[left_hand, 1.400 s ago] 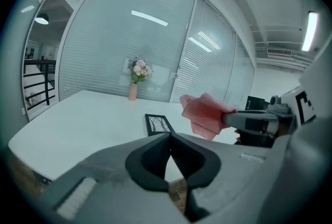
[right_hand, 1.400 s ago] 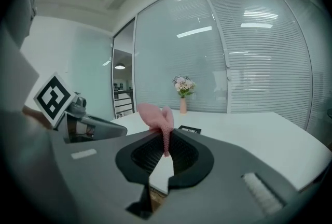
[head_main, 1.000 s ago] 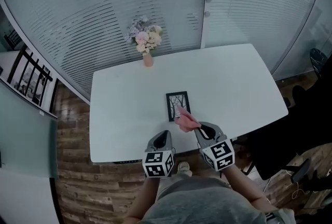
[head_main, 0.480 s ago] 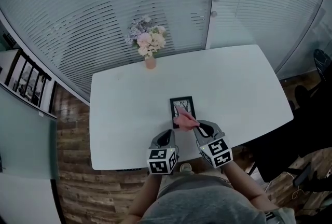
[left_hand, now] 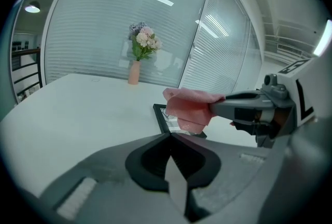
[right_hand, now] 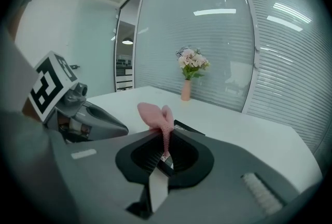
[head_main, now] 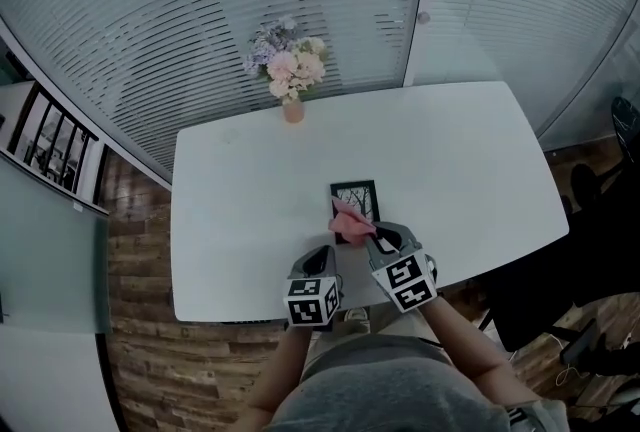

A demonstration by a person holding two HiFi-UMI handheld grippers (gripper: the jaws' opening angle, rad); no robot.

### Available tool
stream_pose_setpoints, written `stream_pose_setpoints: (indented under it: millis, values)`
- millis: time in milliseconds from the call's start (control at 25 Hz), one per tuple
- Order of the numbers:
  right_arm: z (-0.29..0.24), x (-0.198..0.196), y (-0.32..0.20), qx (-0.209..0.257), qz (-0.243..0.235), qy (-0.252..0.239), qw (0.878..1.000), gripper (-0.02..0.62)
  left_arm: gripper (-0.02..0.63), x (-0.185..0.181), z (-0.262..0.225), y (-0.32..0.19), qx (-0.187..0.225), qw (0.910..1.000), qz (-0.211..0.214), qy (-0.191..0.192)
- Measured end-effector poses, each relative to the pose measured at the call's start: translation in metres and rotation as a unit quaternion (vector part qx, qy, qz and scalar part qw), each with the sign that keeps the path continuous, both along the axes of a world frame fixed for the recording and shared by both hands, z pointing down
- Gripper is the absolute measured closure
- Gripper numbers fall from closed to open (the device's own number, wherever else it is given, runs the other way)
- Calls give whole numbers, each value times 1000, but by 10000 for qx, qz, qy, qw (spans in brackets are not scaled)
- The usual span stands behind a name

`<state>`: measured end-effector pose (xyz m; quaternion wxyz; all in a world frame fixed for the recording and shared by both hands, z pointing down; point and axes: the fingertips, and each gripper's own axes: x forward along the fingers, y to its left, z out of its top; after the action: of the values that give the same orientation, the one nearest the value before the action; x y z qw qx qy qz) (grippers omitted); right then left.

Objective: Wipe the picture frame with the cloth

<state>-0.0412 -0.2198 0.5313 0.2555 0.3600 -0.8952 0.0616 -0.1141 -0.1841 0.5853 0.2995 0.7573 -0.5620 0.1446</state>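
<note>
White table: right gripper jaws pinch the cloth over the picture frame; left gripper jaws closed, alongside.

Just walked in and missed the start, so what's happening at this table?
A person at the white table holds a gripper in each hand. The right gripper is shut on a pink cloth, held over the near end of a black picture frame lying flat on the table. The left gripper is shut and empty, near the table's front edge. A vase of flowers stands at the far edge.
</note>
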Motion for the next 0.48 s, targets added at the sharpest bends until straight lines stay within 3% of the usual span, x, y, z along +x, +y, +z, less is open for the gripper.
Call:
stream_pose_setpoints:
  millis: [480]
  values:
    - [43, -15, -3, -283, -496, 532, 9970, 578, 604, 11, 17, -9, -265, 9996, 102, 47]
